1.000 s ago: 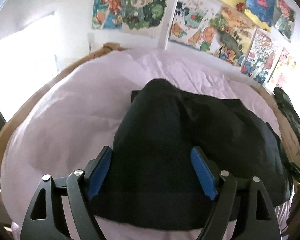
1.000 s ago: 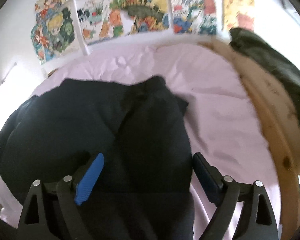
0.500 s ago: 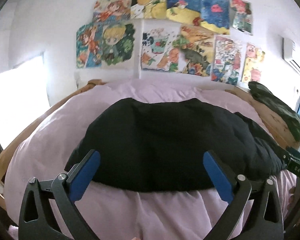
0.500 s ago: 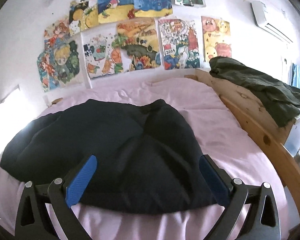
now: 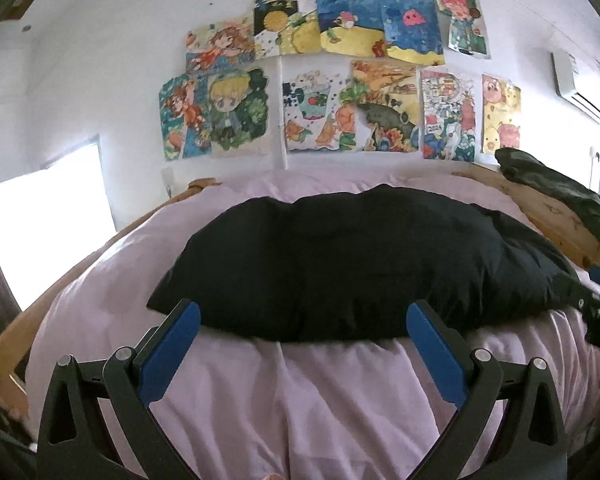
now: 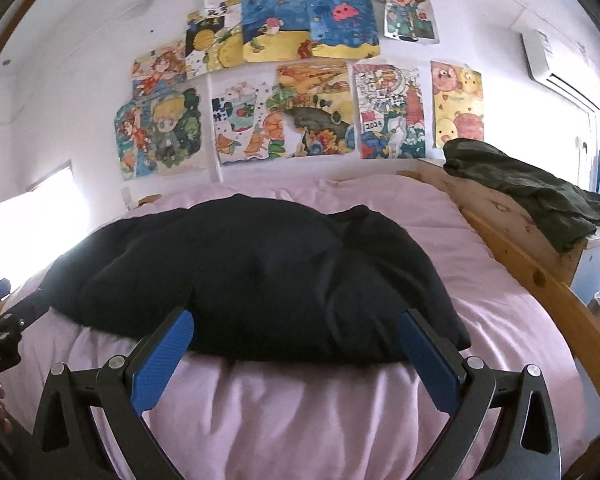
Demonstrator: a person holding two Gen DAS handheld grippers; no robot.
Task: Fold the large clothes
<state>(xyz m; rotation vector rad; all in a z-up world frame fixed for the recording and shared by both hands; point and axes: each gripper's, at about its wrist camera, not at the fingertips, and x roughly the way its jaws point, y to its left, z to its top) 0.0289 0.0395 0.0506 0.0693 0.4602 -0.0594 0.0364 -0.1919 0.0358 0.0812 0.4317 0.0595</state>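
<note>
Plainly, each line below places things relative to the black garment.

Black garment (image 5: 360, 264): a dark, folded bundle lying flat on the pink bedsheet (image 5: 300, 408), spread crosswise; its near edge runs just beyond both pairs of fingertips. In the right wrist view it (image 6: 260, 280) shows a raised fold running back toward its far right corner.

Left gripper (image 5: 302, 344): jaws spread wide, nothing between them. The blue pads (image 5: 168, 354) sit on the near side of the garment, over bare sheet; the left tip overlaps the garment's near left corner in the picture, but whether it touches cannot be told.

Right gripper (image 6: 296, 348): also spread wide and holding nothing. Its blue pads (image 6: 162, 362) reach the garment's near hem; contact cannot be told.

Other tool seen: the left wrist view shows part of the right gripper's black body at the garment's right end; the right wrist view shows the left one's at the garment's left end.

Wooden bed frame (image 6: 532, 260): right of the garment, well apart from it, pink sheet between.

Dark green cloth (image 6: 540, 196): draped on the frame, right of the garment.

Drawings (image 5: 340, 80): taped to the white wall behind the garment.

Air conditioner (image 6: 556, 68): high on the wall, up and right of the garment.
</note>
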